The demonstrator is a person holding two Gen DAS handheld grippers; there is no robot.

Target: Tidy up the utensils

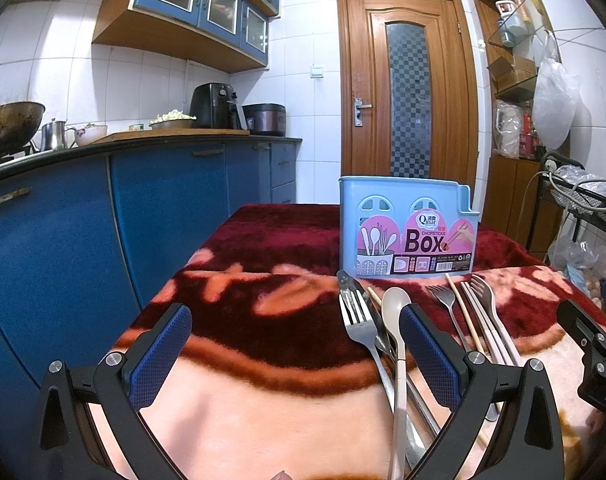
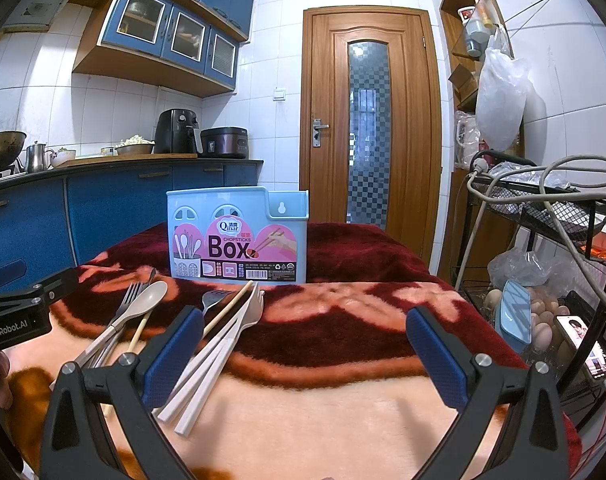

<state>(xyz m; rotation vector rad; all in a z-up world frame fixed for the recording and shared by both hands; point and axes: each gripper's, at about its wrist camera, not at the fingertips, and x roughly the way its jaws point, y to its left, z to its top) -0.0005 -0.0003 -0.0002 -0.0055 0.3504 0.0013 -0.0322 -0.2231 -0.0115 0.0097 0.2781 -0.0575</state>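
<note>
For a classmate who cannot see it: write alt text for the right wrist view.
A light blue chopsticks box stands upright on a red and peach blanket, with forks, a beige spoon and chopsticks lying loose before it at left. The right gripper is open and empty.

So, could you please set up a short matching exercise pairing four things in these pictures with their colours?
Things:
1. utensil box
2. spoon
3. door
4. blanket

Colours:
A. brown wood
B. light blue
C. dark red and peach
D. beige

Pairs: 1-B, 2-D, 3-A, 4-C
</note>
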